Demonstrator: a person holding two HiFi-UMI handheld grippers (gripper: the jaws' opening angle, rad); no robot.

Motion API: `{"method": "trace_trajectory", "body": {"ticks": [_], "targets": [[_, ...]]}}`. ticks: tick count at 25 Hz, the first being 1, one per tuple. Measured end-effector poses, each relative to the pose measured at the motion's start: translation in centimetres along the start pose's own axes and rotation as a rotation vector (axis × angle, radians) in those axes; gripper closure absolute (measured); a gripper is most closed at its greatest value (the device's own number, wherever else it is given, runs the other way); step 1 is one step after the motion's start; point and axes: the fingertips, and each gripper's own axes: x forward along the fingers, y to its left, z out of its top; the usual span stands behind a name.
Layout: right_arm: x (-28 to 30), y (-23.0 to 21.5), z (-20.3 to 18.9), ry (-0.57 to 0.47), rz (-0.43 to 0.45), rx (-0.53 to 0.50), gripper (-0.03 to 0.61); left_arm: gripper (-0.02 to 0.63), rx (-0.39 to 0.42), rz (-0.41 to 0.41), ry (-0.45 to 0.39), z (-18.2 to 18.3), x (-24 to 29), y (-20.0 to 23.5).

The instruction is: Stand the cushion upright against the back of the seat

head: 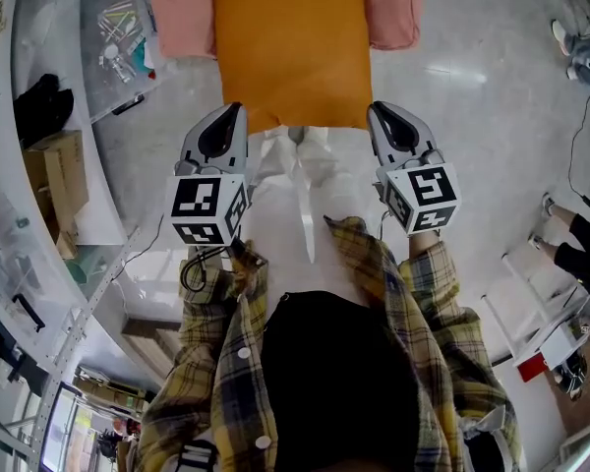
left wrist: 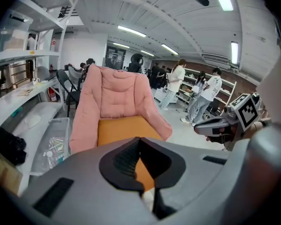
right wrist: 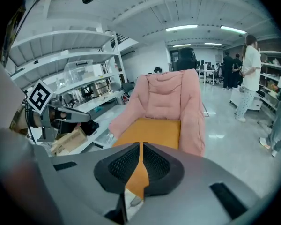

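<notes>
An orange cushion (head: pixel 290 47) lies flat on the seat of a pink padded chair (head: pixel 182 13). My left gripper (head: pixel 238 111) and right gripper (head: pixel 374 111) hover side by side just short of the cushion's near edge, one by each front corner. Both are shut with nothing between the jaws. In the left gripper view the shut left gripper (left wrist: pixel 139 139) points at the cushion (left wrist: pixel 122 130) and the chair's upright back (left wrist: pixel 119 95). The right gripper view shows the right gripper (right wrist: pixel 141 145) with its jaws pressed together over the cushion (right wrist: pixel 152 130), and the left gripper (right wrist: pixel 61 114) off to the side.
White shelving runs along the left with a clear plastic box (head: pixel 113 37) and a cardboard box (head: pixel 59 170). A seated person's legs (head: pixel 580 244) and a white stand (head: pixel 546 352) are at the right. Several people stand far behind the chair (left wrist: pixel 203 95).
</notes>
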Motion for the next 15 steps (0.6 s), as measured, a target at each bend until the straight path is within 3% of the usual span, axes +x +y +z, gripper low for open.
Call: {"method": "trace_trajectory", "body": {"ticks": [3,7,15], "targets": [[0.9,-0.7,-2.6,0.041,0.0,0.008,0.557,0.611,-0.007,0.008,0.043,-2.5,1.2,0.9],[2.0,-1.9,-6.0,0.102,-0.005,0.021,0.552,0.548,-0.002,0.003,0.095,-5.6,2.6,1.6],[3.9,-3.1,-12.5,0.232,0.015,0.048,0.43,0.414,0.024,-0.029,0.242,-13.1,4.2,4.2]]}}
